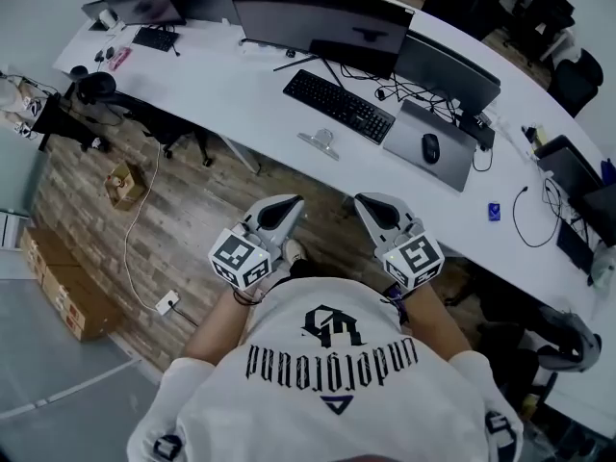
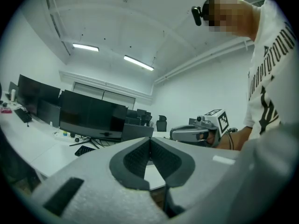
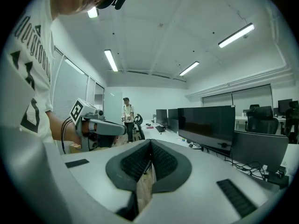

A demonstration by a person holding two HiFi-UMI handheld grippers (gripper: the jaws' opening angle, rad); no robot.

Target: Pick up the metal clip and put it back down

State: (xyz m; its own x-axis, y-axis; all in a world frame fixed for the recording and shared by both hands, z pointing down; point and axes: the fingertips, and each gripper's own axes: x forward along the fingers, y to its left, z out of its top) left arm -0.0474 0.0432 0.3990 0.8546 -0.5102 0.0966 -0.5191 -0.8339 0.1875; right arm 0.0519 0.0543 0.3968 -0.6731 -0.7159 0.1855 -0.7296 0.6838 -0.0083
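Two grippers, one clip, three views.

Head view. Left gripper [image 1: 286, 207] and right gripper [image 1: 372, 206] held side by side close to the chest, over the wooden floor [image 1: 192, 191] and short of the white desk [image 1: 241, 85]. Metal clip [image 1: 320, 142] flat on the desk near its front edge, just beside the near-left end of the keyboard [image 1: 339, 105] and well apart from both grippers. Lies ahead of the claws and between their two lines, by the look of it a shade closer to the left one. Long axis apparently along the desk edge, so crosswise to a straight approach, though too small to be sure.

Left gripper view. Pads closed tip to tip, nothing between them. Monitor [image 2: 88, 118] and keyboard beyond, right gripper alongside. Clip not made out.

Right gripper view. Likewise closed and empty. Left gripper alongside, a row of monitors to the right, a standing person [image 3: 127, 116] far off. Clip not in sight.

Likely need: forward reach, claw opened before any grasp.
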